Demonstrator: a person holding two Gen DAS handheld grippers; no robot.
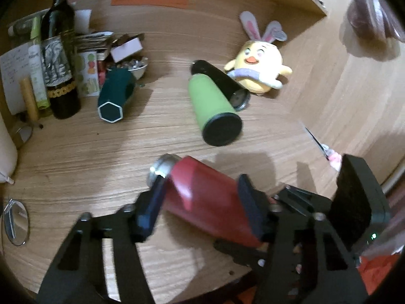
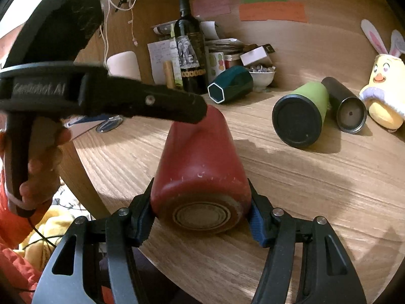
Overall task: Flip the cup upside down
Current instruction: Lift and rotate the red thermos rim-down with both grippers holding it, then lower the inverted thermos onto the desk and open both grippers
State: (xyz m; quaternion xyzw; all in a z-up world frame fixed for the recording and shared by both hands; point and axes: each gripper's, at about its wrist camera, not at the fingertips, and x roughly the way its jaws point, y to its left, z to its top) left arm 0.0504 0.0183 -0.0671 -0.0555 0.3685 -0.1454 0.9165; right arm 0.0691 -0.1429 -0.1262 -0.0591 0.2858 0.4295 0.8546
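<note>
The red cup [image 2: 200,162] lies on its side at the near edge of the wooden table [image 2: 291,177], and both grippers are on it. The right gripper [image 2: 201,214] has its blue pads [image 2: 255,217] clamped on the cup's base end, one pad each side. That view looks straight at the round ringed bottom, so the mouth end is hidden behind the body.

The left view fills that in: the metal rim [image 1: 162,167] shows at the far-left end of the cup [image 1: 202,195]. The left gripper [image 1: 202,202] straddles the cup body, pads against it on both sides, so it's holding too, though that view is blurry and the near end of the cup is cut off behind the right gripper's frame [image 1: 359,202].

From the right view, the left gripper [image 2: 192,112] comes in from the left as a dark bar with its tip on the top of the cup; the fingers gripping its handle [image 2: 33,177] are partly cut off at the edge.

Farther back, a green cup [image 2: 301,116] and a black tumbler [image 2: 346,109] lie on their sides touching each other, with a chick plush [image 2: 384,93] just right of them, half cropped in the right view but whole in the left one [image 1: 258,68]. A teal hexagonal cup [image 2: 230,86] is tipped over near a wine bottle [image 2: 189,50] and a small bowl [image 2: 263,76]; the clutter behind them is too jumbled to sort out. Only the left view shows a round lens-like thing [image 1: 16,223] at the near left, hard to identify.
</note>
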